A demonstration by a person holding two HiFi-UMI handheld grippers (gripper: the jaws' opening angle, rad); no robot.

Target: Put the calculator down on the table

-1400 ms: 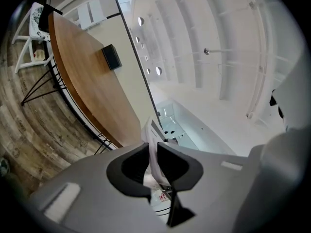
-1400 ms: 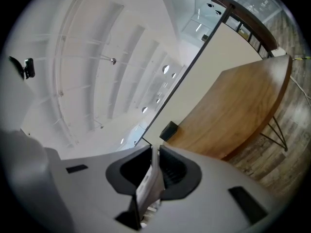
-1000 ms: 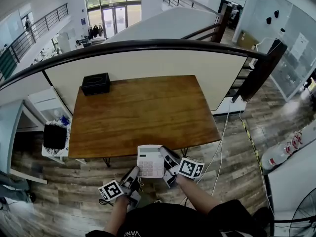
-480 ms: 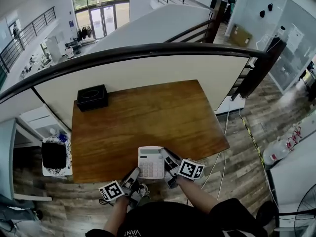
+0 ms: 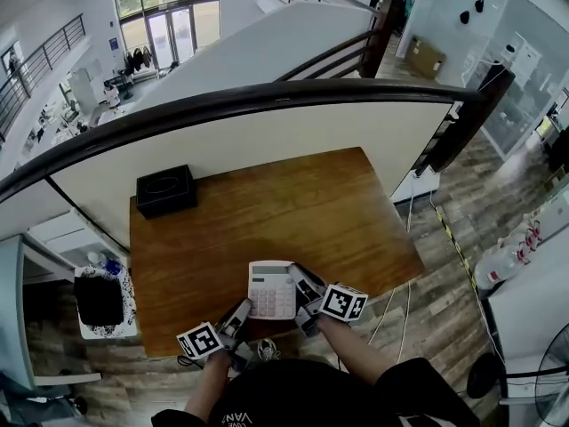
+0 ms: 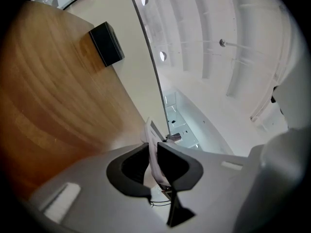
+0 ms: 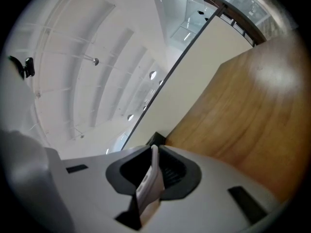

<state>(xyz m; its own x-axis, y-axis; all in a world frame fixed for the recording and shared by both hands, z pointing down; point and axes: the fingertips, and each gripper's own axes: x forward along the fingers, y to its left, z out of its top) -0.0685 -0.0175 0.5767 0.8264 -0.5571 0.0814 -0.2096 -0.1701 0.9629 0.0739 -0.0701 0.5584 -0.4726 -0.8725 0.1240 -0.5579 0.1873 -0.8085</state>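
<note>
A white calculator (image 5: 271,289) hangs level over the near edge of the brown wooden table (image 5: 267,216), held from both sides. My left gripper (image 5: 244,310) grips its near left corner, and in the left gripper view the jaws are shut on the calculator's thin white edge (image 6: 153,152). My right gripper (image 5: 303,291) clamps the right side; the right gripper view shows the calculator's pale edge (image 7: 151,174) pinched between the dark pads. Both grippers point roughly level across the table top (image 6: 48,106) (image 7: 252,110).
A black box (image 5: 166,190) (image 6: 107,43) sits at the table's far left corner. A cream parapet with a dark curved handrail (image 5: 267,92) runs behind the table. A black bin (image 5: 98,299) stands on the floor to the left, and cables (image 5: 404,265) trail on the right.
The table has drawn closer under both grippers. The calculator, earlier over the floor in front of the table, now hangs over the table's near edge, still gripped on both sides.
</note>
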